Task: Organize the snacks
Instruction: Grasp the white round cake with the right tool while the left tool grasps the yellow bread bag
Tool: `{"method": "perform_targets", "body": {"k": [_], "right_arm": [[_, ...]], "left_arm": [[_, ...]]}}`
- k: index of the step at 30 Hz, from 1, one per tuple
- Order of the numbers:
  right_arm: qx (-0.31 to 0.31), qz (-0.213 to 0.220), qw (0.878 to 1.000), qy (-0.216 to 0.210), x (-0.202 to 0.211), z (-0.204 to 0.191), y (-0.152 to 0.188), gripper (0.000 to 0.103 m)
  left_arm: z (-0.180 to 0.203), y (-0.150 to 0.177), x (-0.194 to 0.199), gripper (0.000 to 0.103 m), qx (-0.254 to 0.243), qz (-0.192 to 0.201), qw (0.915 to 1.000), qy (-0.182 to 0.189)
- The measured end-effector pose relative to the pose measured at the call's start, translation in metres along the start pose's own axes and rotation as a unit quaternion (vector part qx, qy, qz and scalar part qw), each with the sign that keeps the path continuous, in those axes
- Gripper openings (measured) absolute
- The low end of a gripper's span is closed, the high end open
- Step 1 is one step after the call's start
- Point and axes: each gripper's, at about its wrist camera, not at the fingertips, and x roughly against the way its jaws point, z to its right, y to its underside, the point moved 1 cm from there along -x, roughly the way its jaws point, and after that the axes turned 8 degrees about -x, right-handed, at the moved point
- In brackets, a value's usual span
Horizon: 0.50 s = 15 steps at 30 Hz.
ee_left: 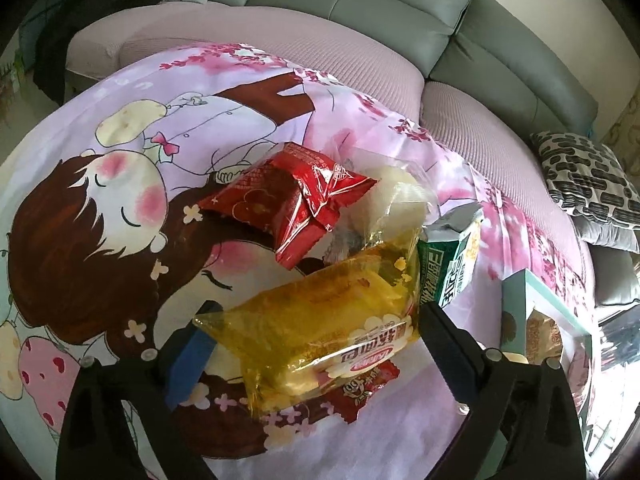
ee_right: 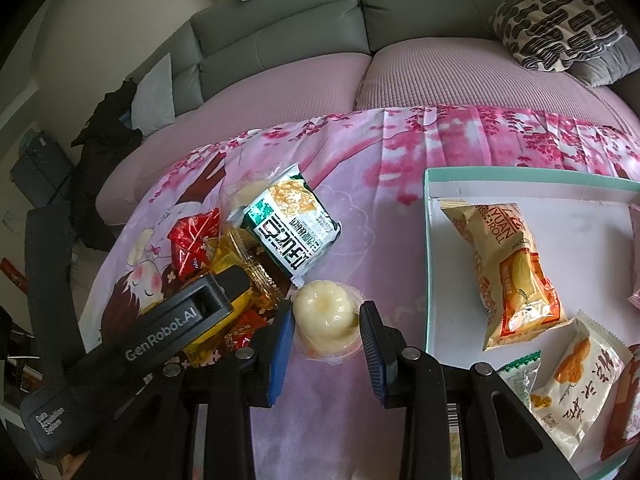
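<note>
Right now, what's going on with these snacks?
A person is sorting snacks off a cartoon-print cloth into a white tray. The right gripper is closed on an upside-down pudding cup. The left gripper straddles a yellow bread packet; whether it grips is unclear. Several packets already lie in the tray.

Yellow bread bag (ee_left: 320, 332): glossy clear-tinted plastic film, crinkled. Red snack packets (ee_left: 296, 196): shiny foil-like plastic, creased. Green-white packet (ee_right: 294, 226): smooth printed plastic. Jelly cup (ee_right: 326, 320): clear plastic, glossy pale jelly inside. Box (ee_right: 430, 264): matt cardboard, teal rim, white inside. Cartoon sheet (ee_left: 120, 184): soft matt printed cloth. Sofa (ee_left: 400, 4): grey smooth leather-like back, pink ribbed cloth seat cover. Gripper fingers (ee_right: 280, 344): black matt plastic, blue ridged pads.
</note>
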Motion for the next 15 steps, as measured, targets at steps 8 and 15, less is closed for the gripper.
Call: {"method": "perform_targets", "body": {"k": [8, 15], "right_arm": [[0.000, 0.000, 1.000, 0.000, 0.000, 0.000, 0.000, 0.036], [-0.002, 0.002, 1.000, 0.000, 0.000, 0.001, 0.000, 0.036]], "left_arm": [[0.002, 0.001, 0.002, 0.086, 0.000, 0.004, 1.0000, 0.009], [0.002, 0.001, 0.010, 0.074, -0.001, 0.013, 0.9995, 0.027]]}}
